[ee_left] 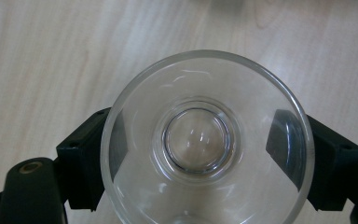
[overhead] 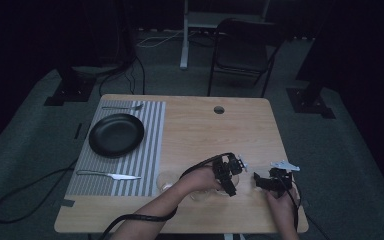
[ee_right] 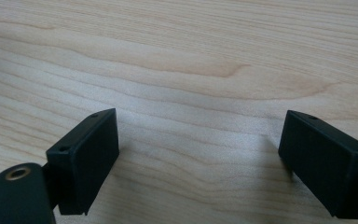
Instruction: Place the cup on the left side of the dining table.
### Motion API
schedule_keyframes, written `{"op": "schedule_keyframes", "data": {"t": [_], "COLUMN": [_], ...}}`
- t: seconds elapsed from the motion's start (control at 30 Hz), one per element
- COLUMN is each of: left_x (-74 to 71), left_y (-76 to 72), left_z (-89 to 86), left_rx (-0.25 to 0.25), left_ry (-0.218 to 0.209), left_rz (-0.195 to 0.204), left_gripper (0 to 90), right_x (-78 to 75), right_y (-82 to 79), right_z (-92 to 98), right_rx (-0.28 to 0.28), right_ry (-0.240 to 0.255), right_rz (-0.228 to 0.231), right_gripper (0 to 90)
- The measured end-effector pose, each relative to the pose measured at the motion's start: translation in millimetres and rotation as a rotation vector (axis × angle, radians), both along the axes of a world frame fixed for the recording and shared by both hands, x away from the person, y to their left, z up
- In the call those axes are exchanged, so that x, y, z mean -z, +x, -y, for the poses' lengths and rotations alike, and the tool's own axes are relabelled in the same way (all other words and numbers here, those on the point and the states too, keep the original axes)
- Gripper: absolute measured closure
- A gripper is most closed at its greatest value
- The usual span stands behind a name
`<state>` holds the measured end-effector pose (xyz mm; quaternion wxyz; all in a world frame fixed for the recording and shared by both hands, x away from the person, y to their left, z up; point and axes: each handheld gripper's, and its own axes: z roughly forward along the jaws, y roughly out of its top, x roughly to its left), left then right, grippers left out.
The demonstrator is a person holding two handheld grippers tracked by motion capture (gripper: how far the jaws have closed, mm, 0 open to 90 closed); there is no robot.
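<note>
Fingers [ee_left: 86, 158] of left gripper [ee_left: 205, 154] clamped on clear glass [ee_left: 205, 93]; right gripper [ee_right: 198, 158] spread, empty.
Best lifted straight up, kept upright, without squeezing harder.

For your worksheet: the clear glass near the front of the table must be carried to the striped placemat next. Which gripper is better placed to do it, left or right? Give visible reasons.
Left. The left gripper is shut on the glass, and the striped placemat lies on its side. The right gripper is open over bare table.

Black plate [overhead: 116, 135], fork [overhead: 122, 107] and knife [overhead: 109, 175] on striped placemat [overhead: 147, 155].
</note>
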<state>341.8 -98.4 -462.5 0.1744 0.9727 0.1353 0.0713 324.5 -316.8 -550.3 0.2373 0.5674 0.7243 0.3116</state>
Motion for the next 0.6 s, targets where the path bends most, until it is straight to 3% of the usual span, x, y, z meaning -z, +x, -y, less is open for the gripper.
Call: {"op": "schedule_keyframes", "data": {"t": [0.3,0.6], "left_x": [-6.6,-13.5], "left_y": [14.7,29.9], "left_z": [-4.4,-23.5], "left_rx": [-0.039,-0.100], "left_ry": [-0.011,-0.016], "left_rz": [0.003,0.016], "left_gripper": [18.0,18.0], "right_x": [0.0,0.1], "right_y": [0.0,0.0], "right_z": [0.2,0.1], "right_rx": [-0.001,-0.001], "right_ry": [-0.002,-0.001], "right_rz": [0.000,0.002], "right_gripper": [11.7,11.7]}}
